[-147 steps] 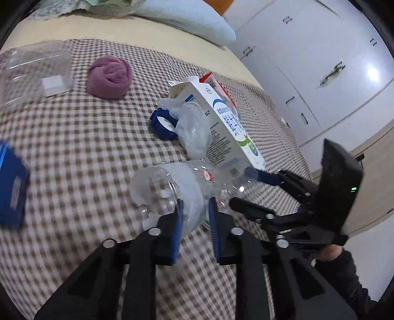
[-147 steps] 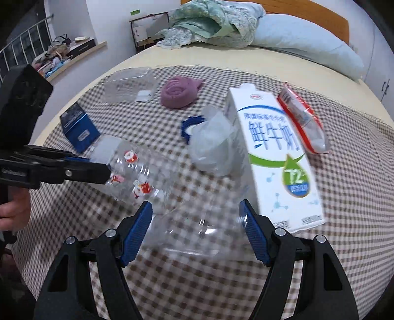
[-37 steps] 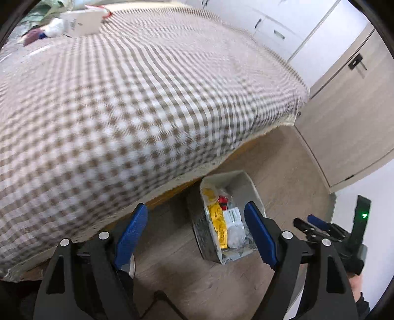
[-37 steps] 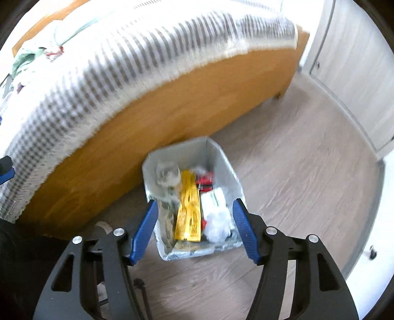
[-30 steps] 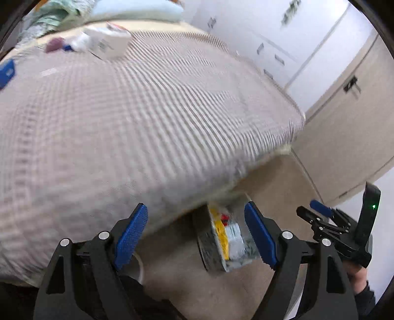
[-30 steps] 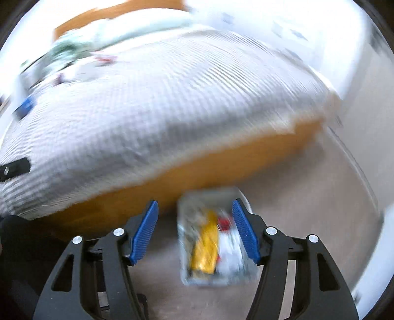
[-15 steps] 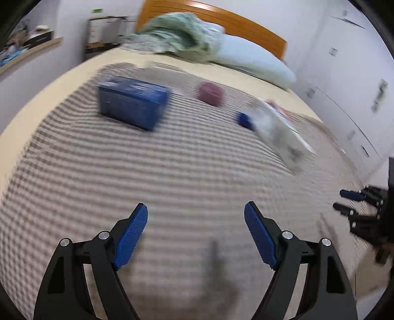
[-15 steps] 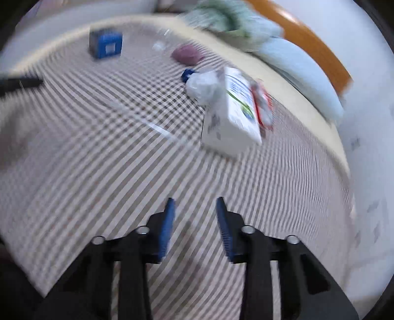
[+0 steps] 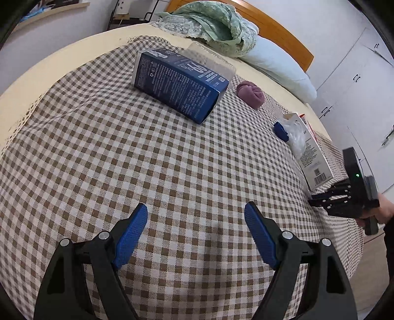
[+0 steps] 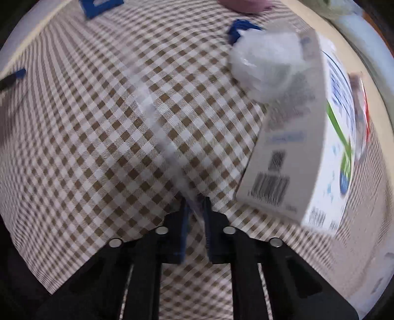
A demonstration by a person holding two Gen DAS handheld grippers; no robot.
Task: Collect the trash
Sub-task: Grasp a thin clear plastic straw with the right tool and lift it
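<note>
My left gripper [image 9: 196,222] is open and empty above the checked cloth [image 9: 123,152]. A blue box [image 9: 181,83] lies ahead of it, with a clear plastic tray [image 9: 209,57] behind it. My right gripper [image 10: 195,205] is shut on a thin clear plastic strip [image 10: 157,123] that runs away across the cloth; it also shows at the right edge of the left wrist view [image 9: 320,199]. A white milk carton [image 10: 303,152] lies just right of it, with a crumpled clear bag [image 10: 266,61] and a blue ring [image 10: 240,27] at its far end. The right wrist view is blurred.
A purple rolled cloth [image 9: 251,94] lies past the blue box. A red-edged wrapper [image 10: 363,108] lies beyond the carton. A green blanket [image 9: 211,21] and a pillow [image 9: 278,69] lie at the headboard. White wardrobes [image 9: 357,73] stand to the right.
Both grippers swung up from the trash bin on the floor back over the bed. My right gripper has narrowed and shut on the clear plastic strip beside the carton.
</note>
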